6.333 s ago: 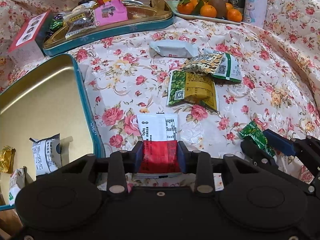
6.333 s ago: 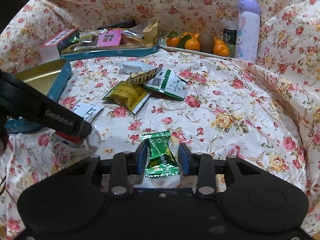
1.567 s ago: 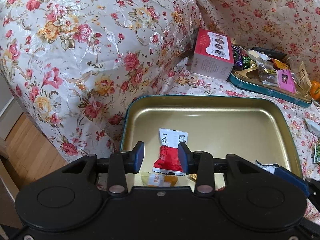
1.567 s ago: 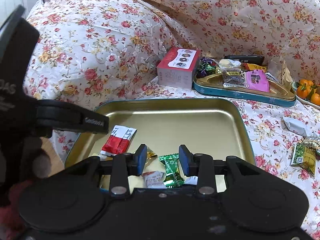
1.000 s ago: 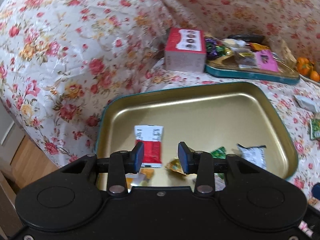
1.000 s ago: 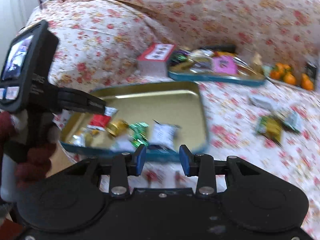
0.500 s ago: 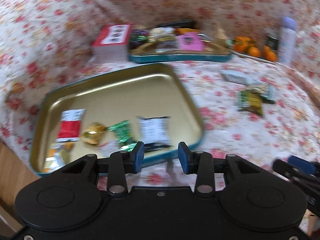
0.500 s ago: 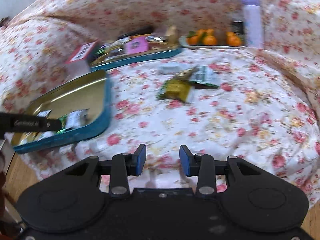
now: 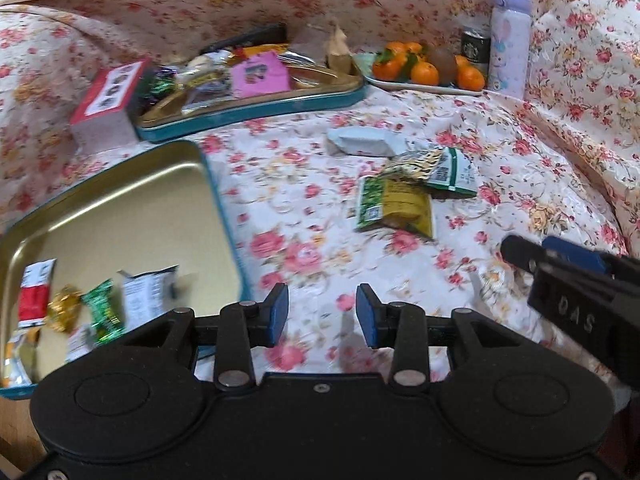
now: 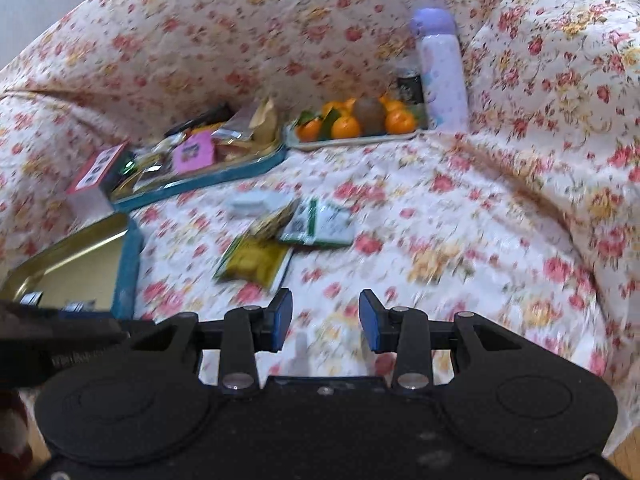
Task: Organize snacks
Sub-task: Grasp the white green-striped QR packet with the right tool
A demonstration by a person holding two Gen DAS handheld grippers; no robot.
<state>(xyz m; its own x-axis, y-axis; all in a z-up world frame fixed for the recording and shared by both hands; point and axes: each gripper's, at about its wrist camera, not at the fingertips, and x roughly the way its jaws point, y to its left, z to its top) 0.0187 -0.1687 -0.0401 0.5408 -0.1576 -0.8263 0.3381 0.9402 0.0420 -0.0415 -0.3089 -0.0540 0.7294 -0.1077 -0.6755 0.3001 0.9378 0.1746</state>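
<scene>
The left gripper (image 9: 322, 314) hangs empty over the flowered cloth (image 9: 304, 216), its blue-padded jaws apart, just beside the right rim of the gold tin tray (image 9: 120, 208). The right gripper (image 10: 325, 320) is likewise spread with nothing between its pads, above bare cloth toward the near edge of the covered seat; its tip also shows at the right edge of the left wrist view (image 9: 560, 256).

The gold tin tray sits at the seat's near left corner. Along its near side lie a red-and-white packet (image 9: 34, 296), a gold-wrapped candy (image 9: 64, 308), a green candy (image 9: 102, 312) and a white printed packet (image 9: 146, 296), set close together in a row; an orange-and-white wrapper (image 9: 16, 356) lies at the tray's near corner.

Still on the cloth, near the middle of the seat, are a yellow-green packet (image 9: 394, 208), a green-and-white packet (image 9: 454, 172) just behind it, a crinkled gold-patterned pouch (image 9: 414, 160) overlapping both, and a white wrapped bar (image 9: 360, 146) farther back.

Toward the back edge, a second teal tray (image 9: 256, 100) holds mixed snacks, among them a pink packet (image 9: 260, 74). A red-and-white box (image 9: 106, 104) stands against its left end. To its right sits a plate of tangerines (image 9: 424, 72), then a dark can (image 9: 475, 46) and a lilac bottle (image 9: 510, 40) upright at the back right corner. The right wrist view is motion-blurred.
</scene>
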